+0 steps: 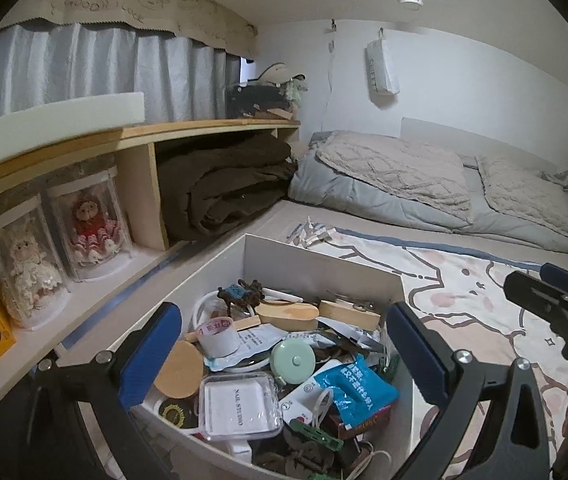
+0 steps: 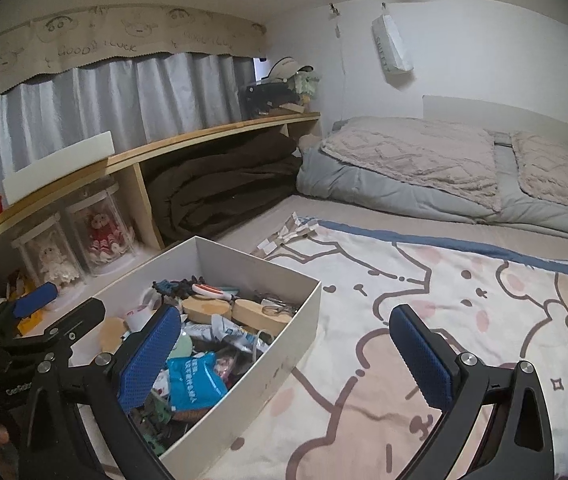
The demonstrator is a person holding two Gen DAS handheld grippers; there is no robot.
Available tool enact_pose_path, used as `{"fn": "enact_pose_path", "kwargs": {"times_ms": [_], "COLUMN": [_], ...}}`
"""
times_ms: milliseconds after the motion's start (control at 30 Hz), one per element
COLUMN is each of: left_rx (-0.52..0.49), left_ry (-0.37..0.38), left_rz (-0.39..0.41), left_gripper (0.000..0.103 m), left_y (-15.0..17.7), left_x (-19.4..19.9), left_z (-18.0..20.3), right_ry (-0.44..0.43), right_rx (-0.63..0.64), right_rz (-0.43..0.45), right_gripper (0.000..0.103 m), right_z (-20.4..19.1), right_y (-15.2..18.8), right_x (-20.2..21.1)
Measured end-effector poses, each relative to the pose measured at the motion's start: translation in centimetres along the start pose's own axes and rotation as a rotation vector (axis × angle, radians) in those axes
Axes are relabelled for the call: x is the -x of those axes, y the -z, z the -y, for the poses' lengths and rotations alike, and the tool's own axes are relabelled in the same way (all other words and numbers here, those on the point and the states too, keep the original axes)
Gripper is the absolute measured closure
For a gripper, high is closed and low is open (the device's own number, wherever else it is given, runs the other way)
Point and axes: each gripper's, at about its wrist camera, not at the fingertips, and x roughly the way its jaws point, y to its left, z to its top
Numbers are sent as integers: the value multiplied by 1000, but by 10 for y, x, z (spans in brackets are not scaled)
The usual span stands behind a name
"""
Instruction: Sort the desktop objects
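White cardboard, open-topped and rectangular, the box (image 1: 316, 268) sits on the cartoon-printed cream blanket (image 2: 424, 320) near its left edge, its long axis running away from the tongs toward the wooden shelf (image 1: 204, 128). Heaped inside it are the desktop things: a clear plastic case with a white card (image 1: 240, 404), a blue printed packet (image 1: 358, 390), a mint-green round tape measure (image 1: 293, 362), a roll of white tape (image 1: 217, 334), a round wooden lid (image 1: 180, 368) and pale wooden blocks (image 1: 348, 314).

Left gripper (image 1: 284, 356) hangs right over the box with its blue-padded fingers spread wide, holding nothing, the heap straight ahead between them. Right gripper (image 2: 288, 356), likewise spread and empty, straddles the box's right wall, so the contents lie to its left and bare blanket to its right. By my judgement the left is the nearer hand for picking, and the open blanket offers room for laying things out.

Beyond lie folded grey bedding (image 2: 424, 176), grey curtains and two cased dolls under the shelf.
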Motion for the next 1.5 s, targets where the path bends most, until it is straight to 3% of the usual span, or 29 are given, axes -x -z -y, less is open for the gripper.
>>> {"fn": "enact_pose_path", "kwargs": {"times_ms": [367,1000,1500], "left_rx": [-52,-93,-87], "left_ry": [-6,63,80], "left_rz": [46,-5,-23], "left_gripper": [0,0,0], "left_y": [16,52,64], "left_x": [40,78,88], "left_z": [13,21,19], "right_ry": [10,19,34], "right_rx": [24,10,0], "right_rz": [9,-6,-33], "right_gripper": [0,0,0], "right_z": [-3,-5,-3], "right_y": [22,71,90], "right_x": [34,70,78]}}
